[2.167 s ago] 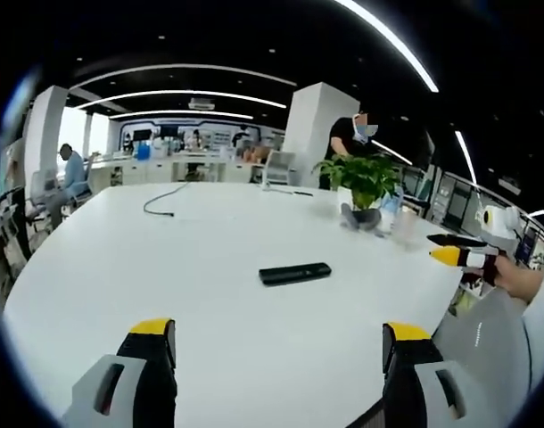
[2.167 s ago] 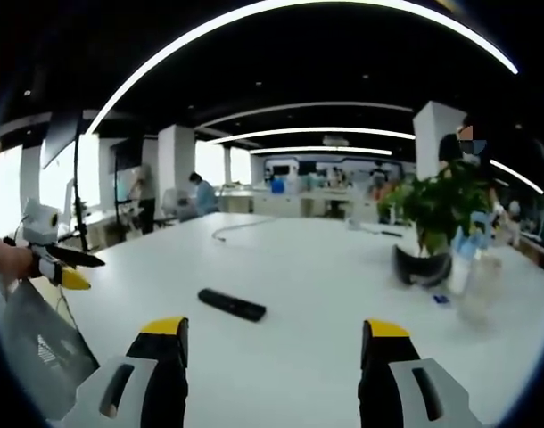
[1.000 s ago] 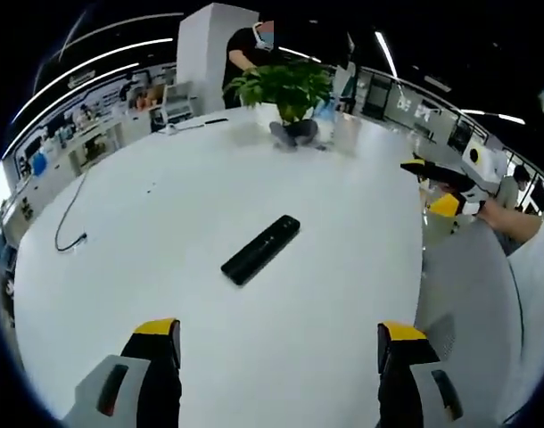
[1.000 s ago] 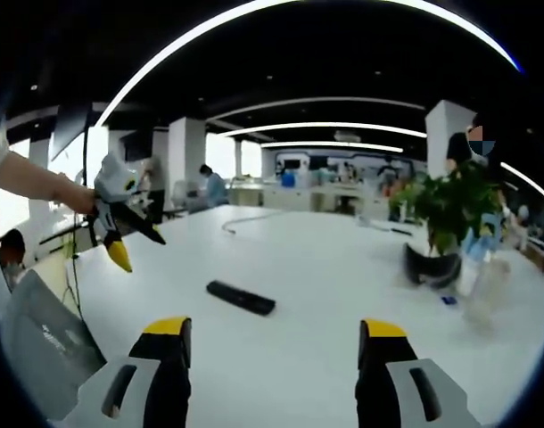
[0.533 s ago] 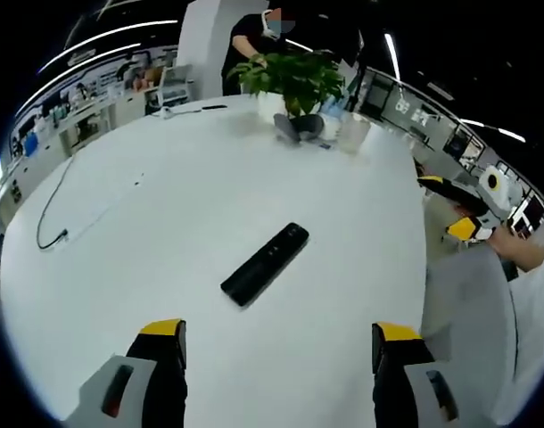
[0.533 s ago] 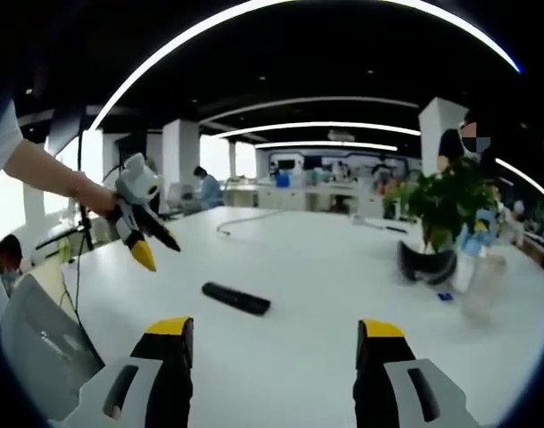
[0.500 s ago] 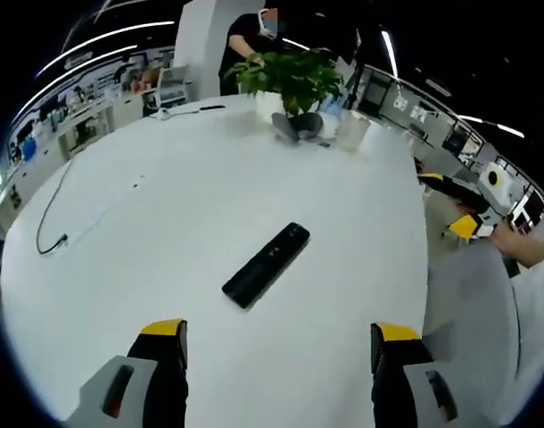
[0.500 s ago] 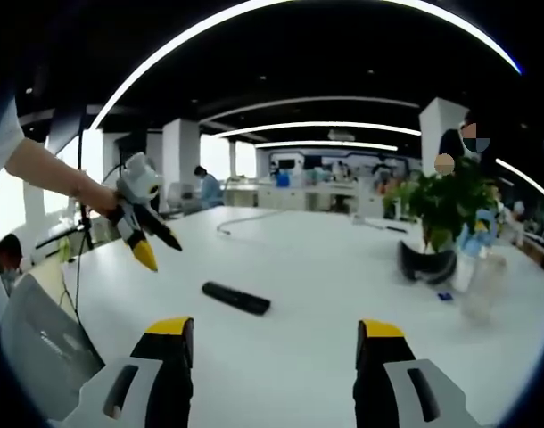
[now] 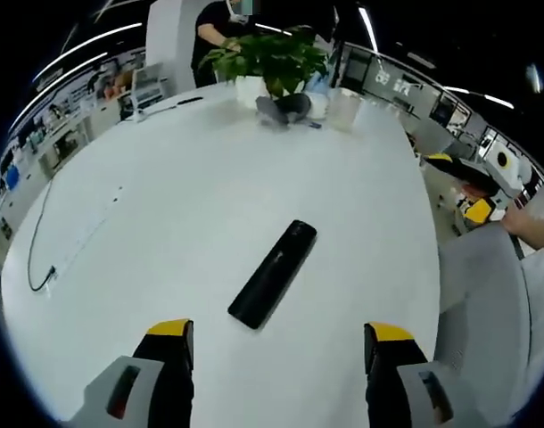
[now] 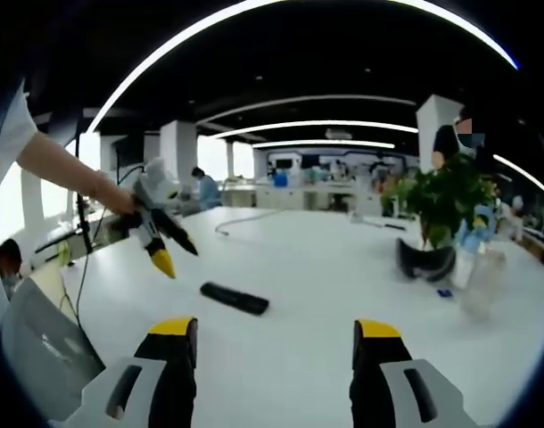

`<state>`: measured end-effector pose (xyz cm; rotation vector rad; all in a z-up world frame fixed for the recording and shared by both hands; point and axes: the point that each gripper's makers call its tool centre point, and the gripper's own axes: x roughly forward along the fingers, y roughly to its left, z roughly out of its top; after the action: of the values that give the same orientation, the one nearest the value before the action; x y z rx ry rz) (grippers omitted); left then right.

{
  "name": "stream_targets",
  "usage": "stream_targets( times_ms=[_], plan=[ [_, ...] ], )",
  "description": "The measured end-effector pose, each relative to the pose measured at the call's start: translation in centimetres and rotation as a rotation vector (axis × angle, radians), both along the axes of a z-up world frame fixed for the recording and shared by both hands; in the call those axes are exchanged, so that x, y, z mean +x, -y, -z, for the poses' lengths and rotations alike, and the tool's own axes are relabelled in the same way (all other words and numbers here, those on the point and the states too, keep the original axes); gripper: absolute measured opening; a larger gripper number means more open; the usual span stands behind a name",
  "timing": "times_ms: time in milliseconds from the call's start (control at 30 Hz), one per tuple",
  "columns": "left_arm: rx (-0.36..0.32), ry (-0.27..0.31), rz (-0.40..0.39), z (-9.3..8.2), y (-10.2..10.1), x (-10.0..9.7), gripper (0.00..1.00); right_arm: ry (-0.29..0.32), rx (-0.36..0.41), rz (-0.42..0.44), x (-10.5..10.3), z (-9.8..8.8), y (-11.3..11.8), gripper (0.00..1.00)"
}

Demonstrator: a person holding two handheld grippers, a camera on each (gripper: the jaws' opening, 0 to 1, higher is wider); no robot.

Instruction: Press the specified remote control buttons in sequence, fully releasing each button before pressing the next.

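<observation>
Plainly, the remote control (image 9: 274, 273) is a slim, rigid black bar lying flat on the white table (image 9: 165, 205), and I judge it light enough to skate on that smooth top if it is prodded from the side; pressing straight down with one jaw tip, perhaps with the other gripper steadying a long edge, looks the safer way, since the buttons call for a push and no lifting hold. Its buttons cannot be made out from here. Nearest in the left gripper view, the left gripper (image 9: 276, 357) has its two yellow-tipped jaws spread wide at 7 and 5 o'clock, holding nothing and touching nothing, and the remote sits just beyond them, near the centre, its long axis running toward 1 o'clock. Farther off at 3 o'clock the right gripper (image 9: 473, 209) hangs past the table edge, and at 12 o'clock a potted plant (image 9: 272, 67) stands at the far side with a clear cup (image 9: 345, 109) beside it. Turning to the right gripper view, its own jaws are likewise parted and empty at the bottom, well apart from the remote, which lies near 8 o'clock of centre. Just above it, toward 9 o'clock, the left gripper points its yellow tip down at the remote without reaching it.
</observation>
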<state>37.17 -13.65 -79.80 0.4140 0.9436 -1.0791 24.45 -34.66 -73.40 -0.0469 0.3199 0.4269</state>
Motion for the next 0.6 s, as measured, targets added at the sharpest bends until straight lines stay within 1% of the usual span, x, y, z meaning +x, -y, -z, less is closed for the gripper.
stream_targets(
  times_ms=[133,300,400,600],
  plan=[
    [0.031,0.000,0.040,0.5,0.5,0.4,0.79,-0.002,0.005,0.002,0.0,0.0,0.0,0.69],
    [0.035,-0.006,0.061,0.9,1.2,0.9,0.79,-0.004,0.015,0.014,0.0,0.0,0.2,0.68],
    [0.048,-0.005,0.089,1.2,1.7,1.1,0.79,-0.008,0.019,0.017,0.0,0.1,0.2,0.68],
    [0.056,-0.002,0.124,1.7,2.8,1.3,0.78,-0.014,0.008,0.011,0.0,0.2,0.1,0.67]
  ],
)
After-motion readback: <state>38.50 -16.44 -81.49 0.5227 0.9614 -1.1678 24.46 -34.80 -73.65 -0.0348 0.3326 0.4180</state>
